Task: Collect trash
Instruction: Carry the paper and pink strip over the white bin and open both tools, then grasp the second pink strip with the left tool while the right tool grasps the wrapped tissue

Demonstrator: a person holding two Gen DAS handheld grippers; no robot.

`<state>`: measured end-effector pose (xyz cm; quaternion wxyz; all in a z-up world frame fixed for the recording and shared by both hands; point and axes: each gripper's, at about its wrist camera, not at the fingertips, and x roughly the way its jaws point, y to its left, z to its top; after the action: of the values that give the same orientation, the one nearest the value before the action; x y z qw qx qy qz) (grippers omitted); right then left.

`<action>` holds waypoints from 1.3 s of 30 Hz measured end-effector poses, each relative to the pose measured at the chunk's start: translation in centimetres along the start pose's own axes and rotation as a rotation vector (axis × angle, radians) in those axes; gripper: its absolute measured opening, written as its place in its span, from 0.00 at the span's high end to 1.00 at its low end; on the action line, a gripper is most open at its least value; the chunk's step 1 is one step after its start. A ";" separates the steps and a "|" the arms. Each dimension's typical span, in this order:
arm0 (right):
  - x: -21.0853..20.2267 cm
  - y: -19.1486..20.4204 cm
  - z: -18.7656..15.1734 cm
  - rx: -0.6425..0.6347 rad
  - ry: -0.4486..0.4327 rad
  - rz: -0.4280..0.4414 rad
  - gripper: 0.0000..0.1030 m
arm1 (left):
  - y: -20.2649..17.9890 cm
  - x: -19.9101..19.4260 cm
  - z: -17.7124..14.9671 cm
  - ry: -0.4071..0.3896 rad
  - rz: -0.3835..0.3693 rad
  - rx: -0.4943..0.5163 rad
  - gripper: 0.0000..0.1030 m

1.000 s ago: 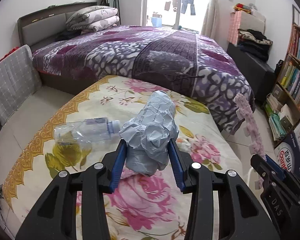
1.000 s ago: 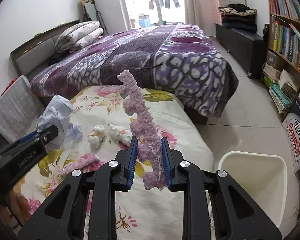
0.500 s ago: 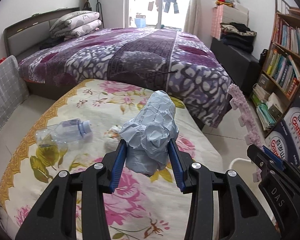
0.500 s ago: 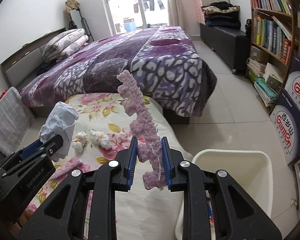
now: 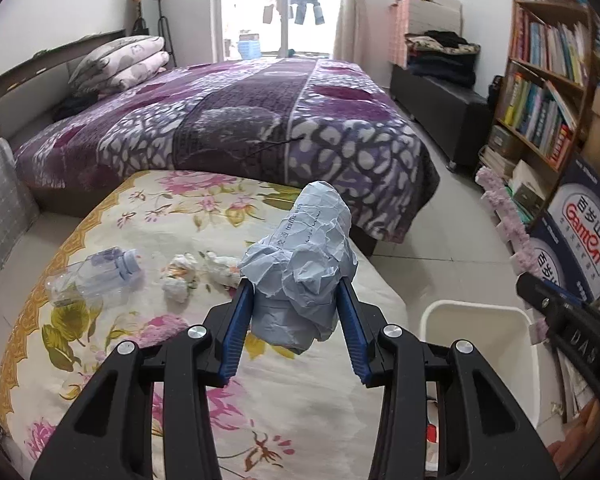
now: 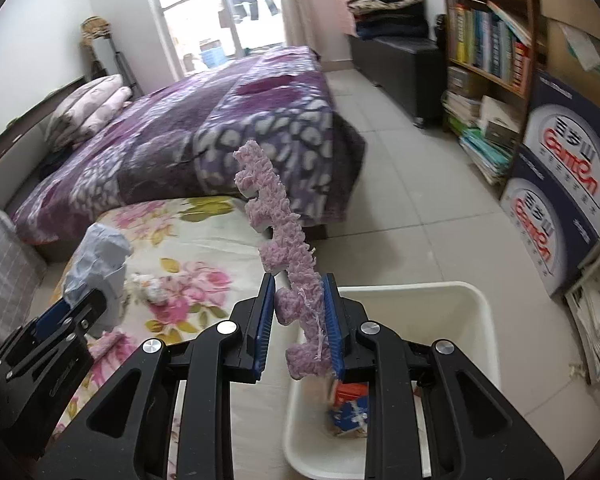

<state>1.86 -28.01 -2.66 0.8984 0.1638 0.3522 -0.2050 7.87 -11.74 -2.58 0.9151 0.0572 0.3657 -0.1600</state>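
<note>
Left gripper (image 5: 296, 316) clamps crumpled blue-grey paper wad (image 5: 304, 264); right gripper (image 6: 298, 320) pinches fuzzy pink notched strip (image 6: 278, 224), white bin (image 6: 476, 300) at 4 o'clock.

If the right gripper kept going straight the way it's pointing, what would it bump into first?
Probably the white bin. The right gripper, shut on the fuzzy pink strip, points down over the bin's near edge, so the strip's lower end would likely reach inside first. Depth is hard to judge.

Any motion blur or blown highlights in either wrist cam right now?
Left wrist: sharp throughout, crumpled paper crisp; window blown out. Right wrist: purple bedspread and bookshelf smeared by motion, pink fuzzy strip in the jaws stays sharp; window overexposed too.
</note>
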 end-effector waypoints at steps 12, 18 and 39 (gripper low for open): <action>-0.7 -6.8 0.0 0.158 0.034 -0.100 0.52 | -4.4 0.3 -0.8 0.022 -0.098 0.060 0.58; -1.6 -9.4 -0.1 0.200 0.008 -0.135 0.45 | -7.4 0.6 -1.8 0.037 -0.140 0.120 0.58; -2.6 -14.8 0.1 0.423 -0.027 -0.160 0.26 | -12.7 1.0 -4.3 0.143 -0.363 0.251 0.36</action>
<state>-6.99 -40.17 -2.94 0.8296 0.3172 0.3013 -0.3470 1.52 -22.99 -6.26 0.8288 0.1149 0.4113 -0.3617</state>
